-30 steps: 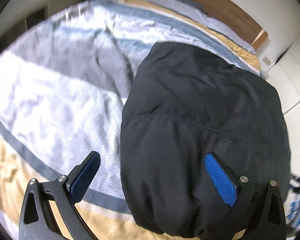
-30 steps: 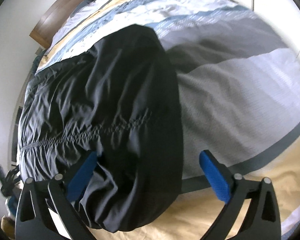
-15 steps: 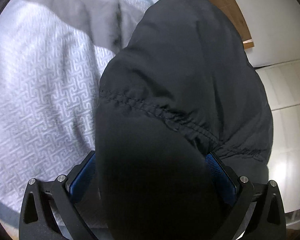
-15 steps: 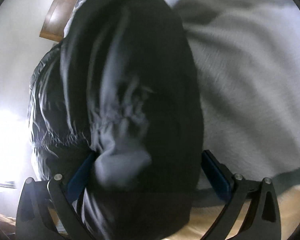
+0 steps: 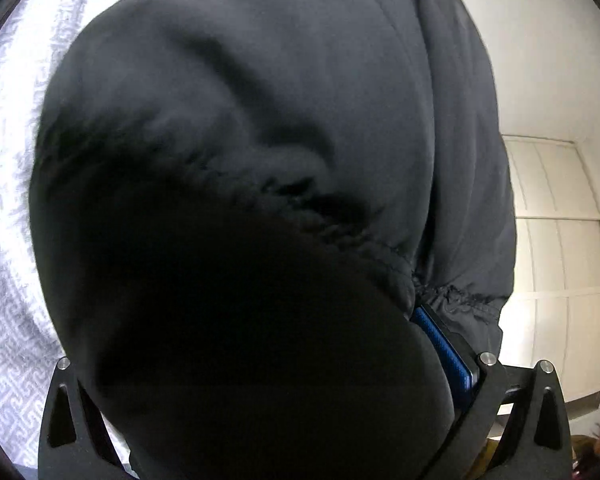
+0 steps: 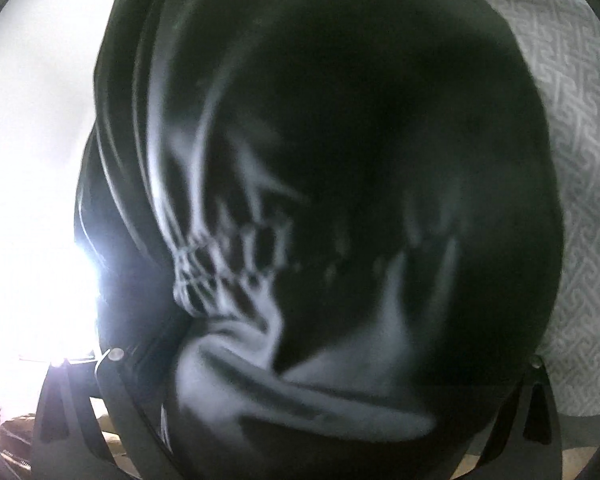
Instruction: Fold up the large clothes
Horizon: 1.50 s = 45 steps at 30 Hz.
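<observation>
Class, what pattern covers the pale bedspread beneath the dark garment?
A woven grey-and-white Greek-key maze pattern on the bedspread, clearest in the right wrist view.

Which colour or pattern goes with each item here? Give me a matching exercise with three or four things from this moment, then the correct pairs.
Things:
1. garment
2. bedspread
3. finger pad of the left gripper
4. cabinet doors

Descriptions:
A. bright blue, ribbed
B. black, with a gathered seam
C. cream white, panelled
D. pale grey with a white maze-like print

Pairs: 1-B, 2-D, 3-A, 4-C
</observation>
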Available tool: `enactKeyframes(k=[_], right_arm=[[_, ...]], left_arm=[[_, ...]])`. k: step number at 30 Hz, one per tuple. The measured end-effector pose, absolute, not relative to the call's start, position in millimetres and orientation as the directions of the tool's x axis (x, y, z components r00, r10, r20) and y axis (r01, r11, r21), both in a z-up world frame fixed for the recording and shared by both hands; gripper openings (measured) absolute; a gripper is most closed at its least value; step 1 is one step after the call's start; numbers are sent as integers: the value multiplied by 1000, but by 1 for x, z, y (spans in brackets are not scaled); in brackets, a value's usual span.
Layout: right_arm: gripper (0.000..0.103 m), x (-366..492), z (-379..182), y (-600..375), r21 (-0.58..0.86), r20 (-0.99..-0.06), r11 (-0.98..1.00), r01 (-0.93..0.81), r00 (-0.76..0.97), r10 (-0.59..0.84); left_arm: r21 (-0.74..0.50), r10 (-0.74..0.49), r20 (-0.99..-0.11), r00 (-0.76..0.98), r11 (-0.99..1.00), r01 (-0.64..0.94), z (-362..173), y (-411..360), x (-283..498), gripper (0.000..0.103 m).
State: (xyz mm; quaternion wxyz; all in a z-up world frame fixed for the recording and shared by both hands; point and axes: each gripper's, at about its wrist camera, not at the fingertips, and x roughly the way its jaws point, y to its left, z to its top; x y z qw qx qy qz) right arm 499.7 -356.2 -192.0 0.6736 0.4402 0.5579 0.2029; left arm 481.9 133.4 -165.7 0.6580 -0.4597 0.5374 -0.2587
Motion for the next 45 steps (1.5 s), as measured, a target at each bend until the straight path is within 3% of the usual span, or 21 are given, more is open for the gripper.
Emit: enactKeyframes(k=[2, 5, 6, 8, 10, 14, 19, 31, 35, 41, 45], right_arm=[[103, 502, -194, -353, 815, -580, 533, 227, 303, 757], [102, 505, -194, -346, 827, -562, 518, 217, 287, 776], [96, 506, -191, -343, 827, -562, 523, 205, 294, 773], [62, 510, -180, -334, 845, -533, 509, 162, 322, 782], [47, 514, -166, -328, 845, -528, 522, 116, 340, 778], [33, 527, -135, -310, 809, -556, 587, 23, 350, 754], [28, 537, -83, -291, 775, -543, 625, -88, 414, 731], [28, 475, -6, -292, 736, -482, 638, -224, 488, 728], [28, 442, -12, -297, 748, -455, 623, -230, 505, 733], [28, 433, -70, -314, 760, -489, 629, -162, 494, 719], [28, 413, -98, -323, 769, -469, 617, -168, 507, 723]], left_arm=[[-874, -824, -486, 291, 459, -160, -163, 129, 481, 101], [-884, -822, -468, 324, 439, -164, -153, 118, 480, 78], [-887, -821, -461, 336, 434, -156, -148, 114, 481, 69], [-896, -826, -441, 352, 424, -129, -137, 105, 480, 57], [-904, -829, -419, 370, 418, -86, -120, 94, 482, 46], [-906, -830, -392, 397, 424, -10, -89, 78, 488, 37], [-911, -827, -347, 443, 409, 50, -57, 60, 488, 29], [-911, -839, -261, 478, 378, 167, 14, 47, 414, 29], [-909, -835, -259, 485, 381, 171, 7, 62, 394, 29], [-902, -815, -337, 471, 422, 86, -45, 59, 394, 29], [-899, -810, -327, 487, 426, 104, -68, 64, 388, 29]])
